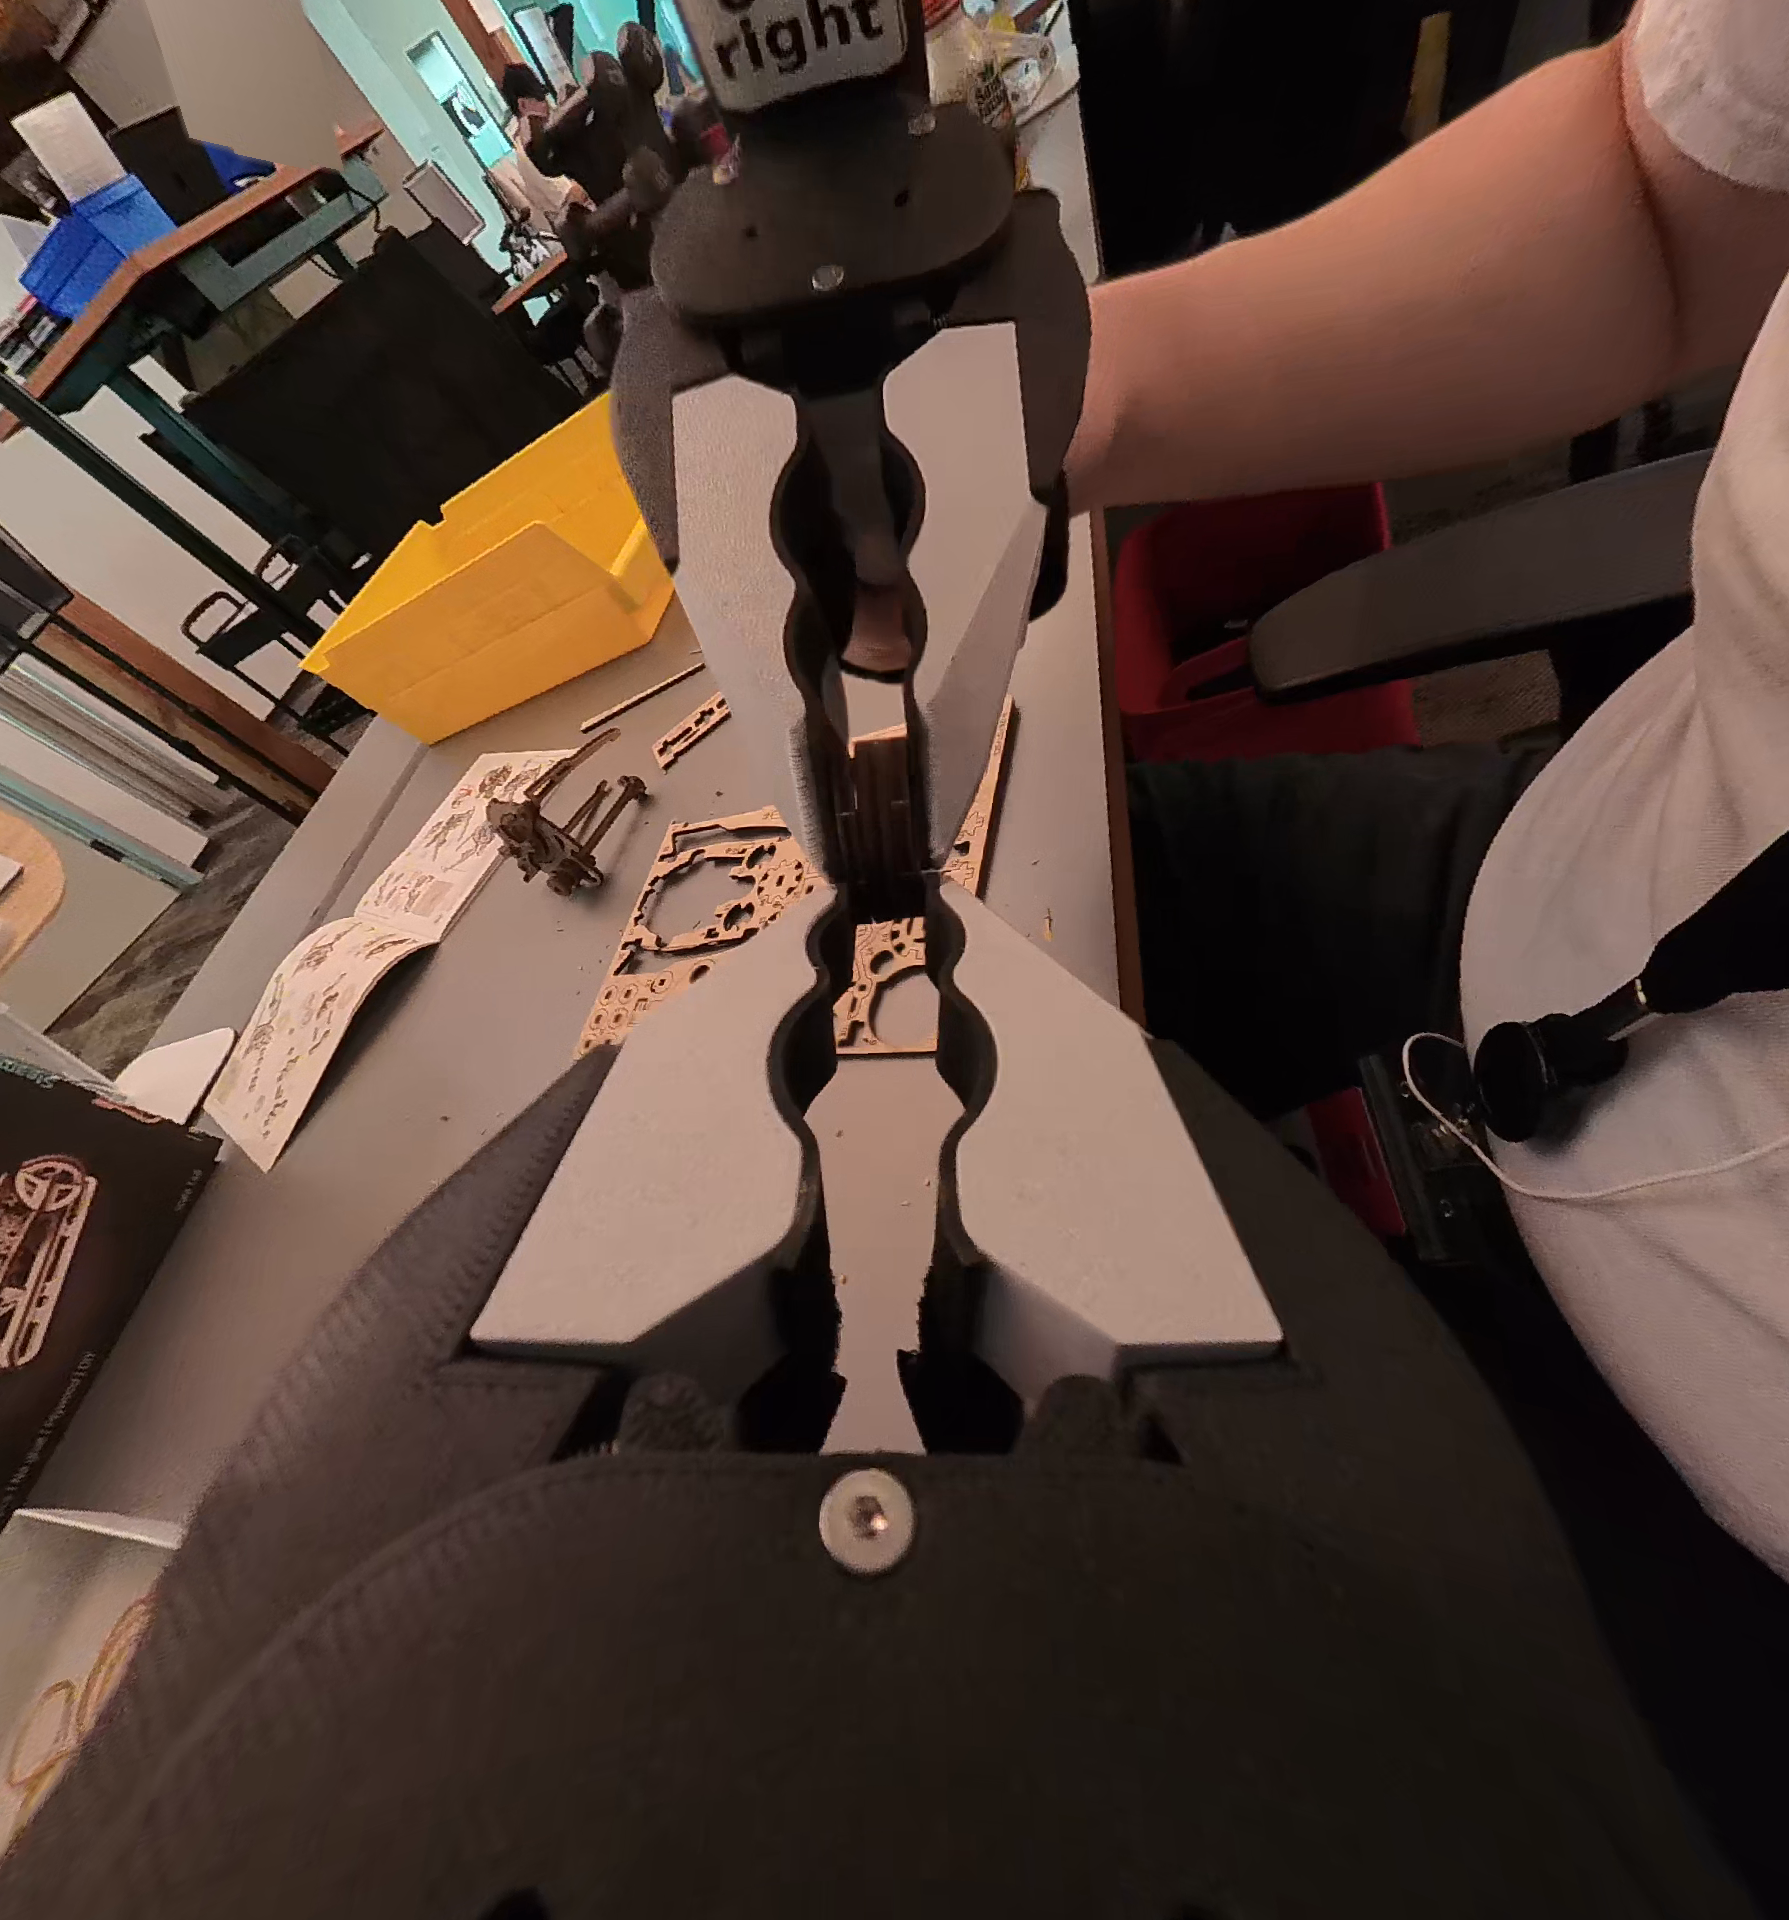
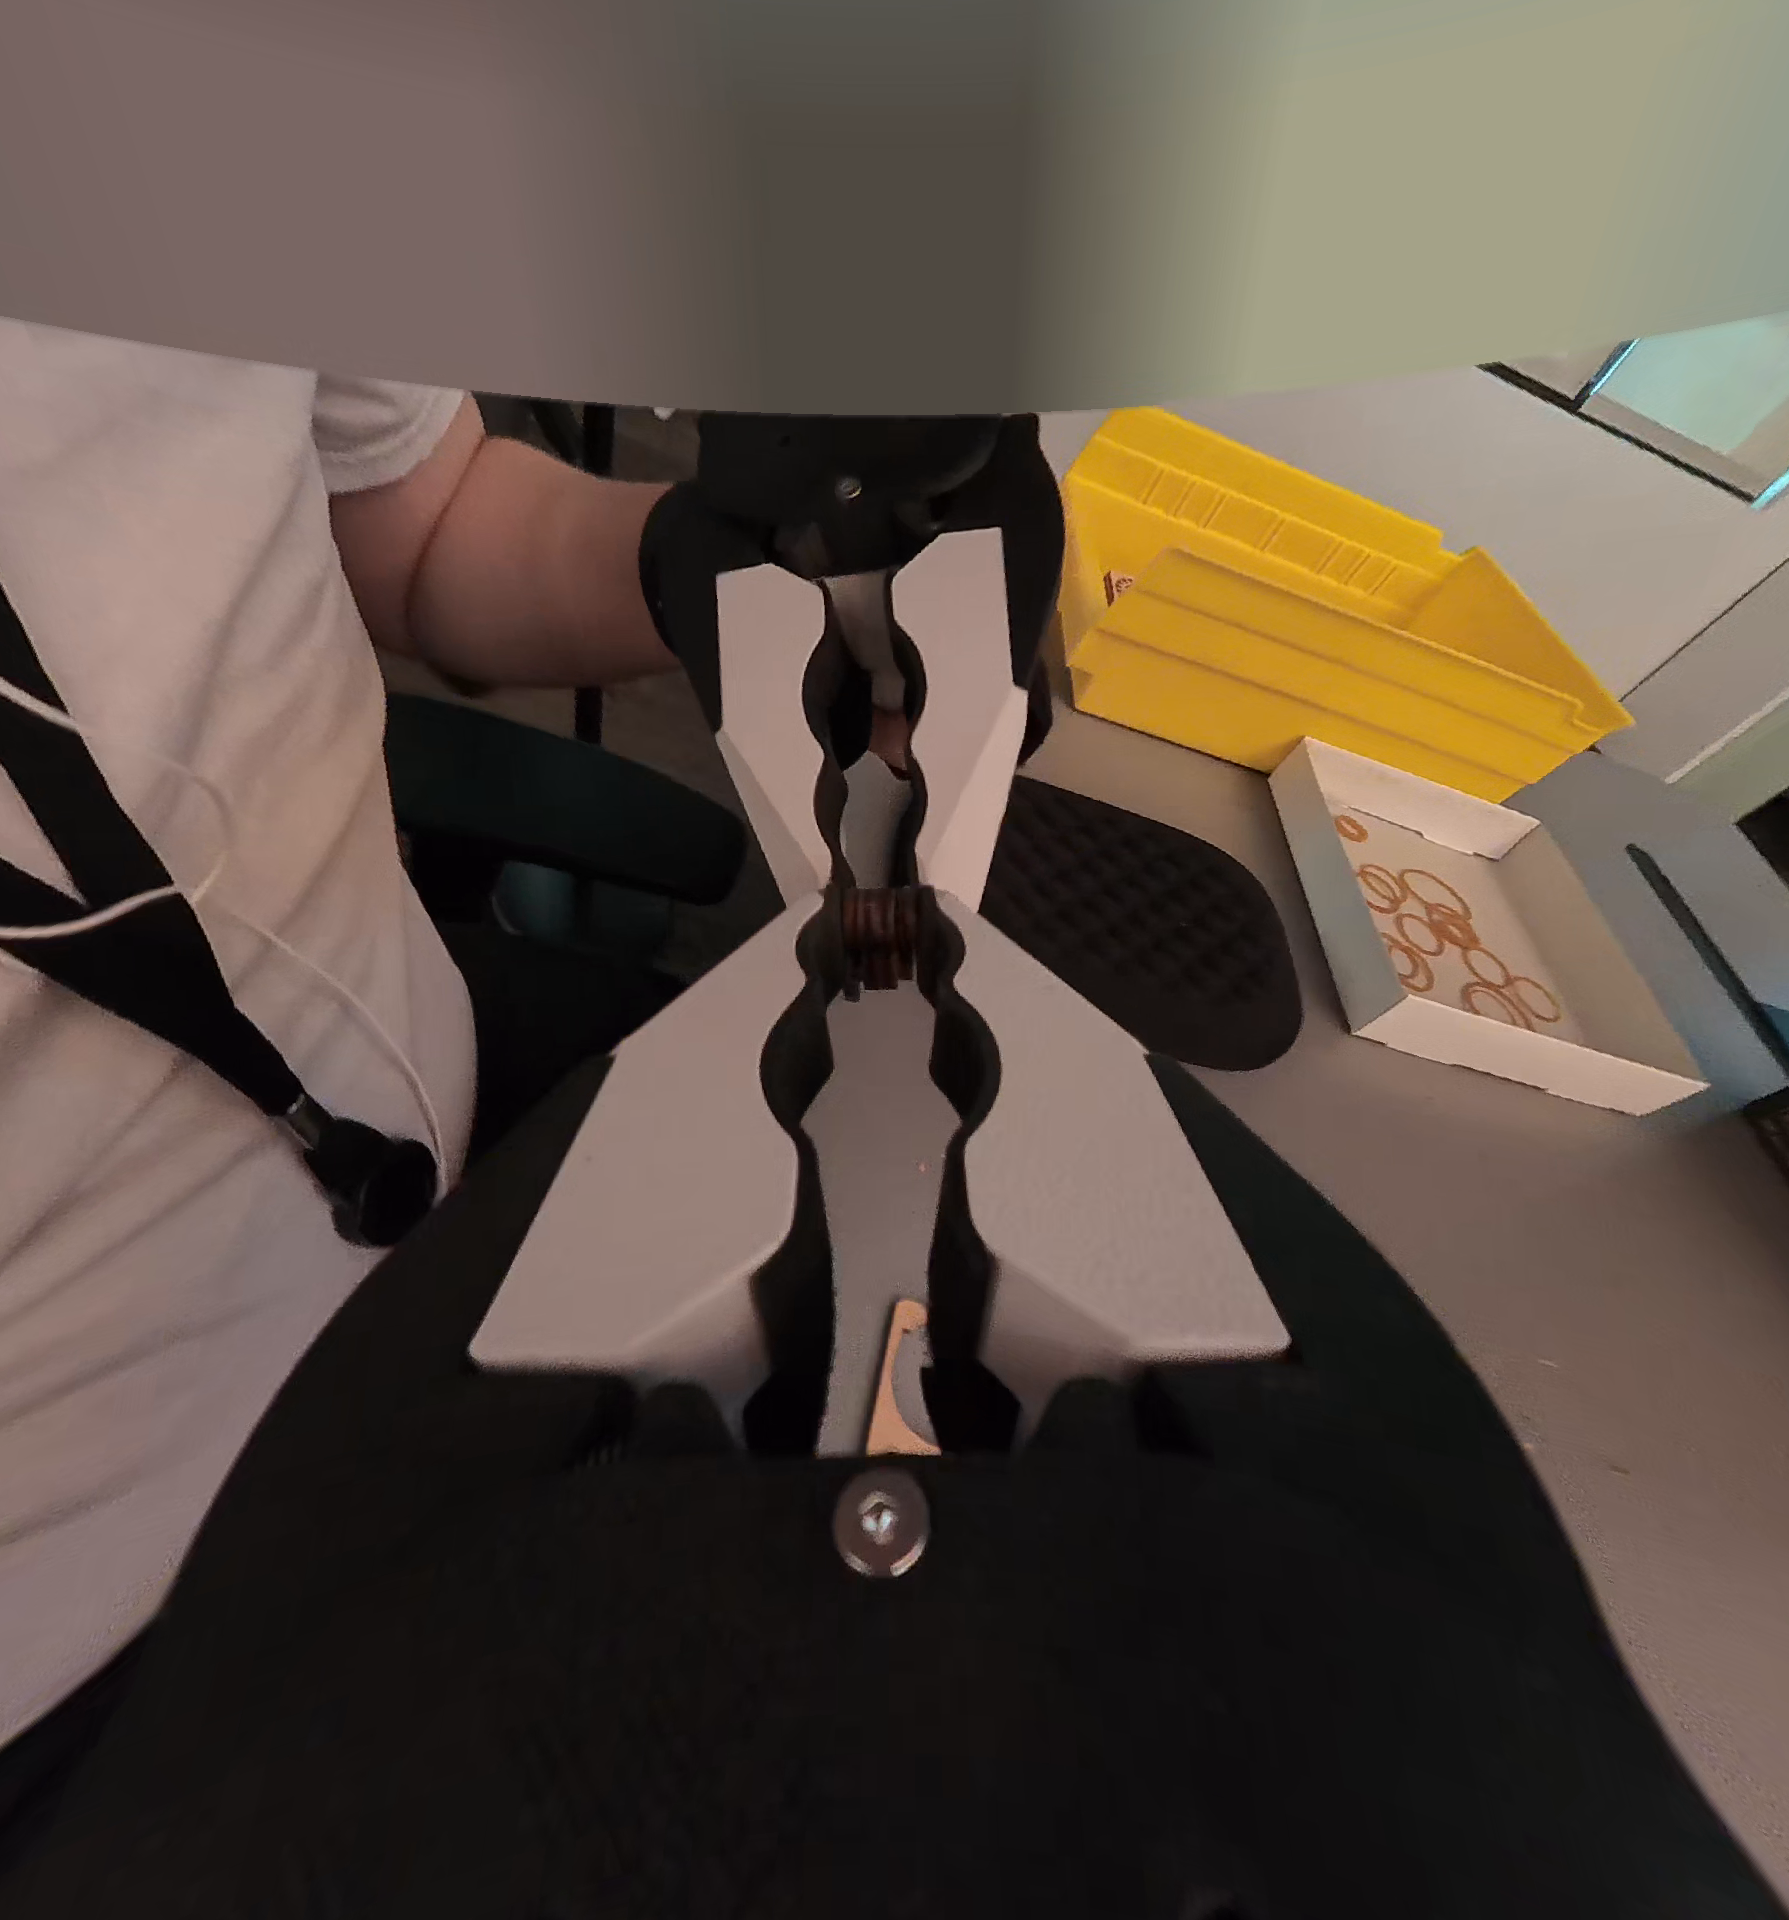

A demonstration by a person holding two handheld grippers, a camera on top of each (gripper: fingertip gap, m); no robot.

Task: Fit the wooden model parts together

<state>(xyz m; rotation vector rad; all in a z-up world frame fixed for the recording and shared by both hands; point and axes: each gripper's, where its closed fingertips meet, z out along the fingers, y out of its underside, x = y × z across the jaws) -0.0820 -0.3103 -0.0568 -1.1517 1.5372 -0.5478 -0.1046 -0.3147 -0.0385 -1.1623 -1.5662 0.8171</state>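
Wooden stack of discs (image 2: 877,951), dark and layered, pinched tip to tip between left gripper (image 1: 885,909) and right gripper (image 2: 877,920), above grey tabletop (image 1: 516,1039). Fingers of both nearly closed, clamped on it. Cut-out plywood sheet (image 1: 703,935) underneath; yellow bin (image 1: 516,613) at ten o'clock in left wrist view.

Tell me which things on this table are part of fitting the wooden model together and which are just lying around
In use: stacked wooden part, held by left gripper and right gripper; cut-out wooden sheet; instruction booklet.
Lying about: yellow bin; tray of rubber bands; kit box.
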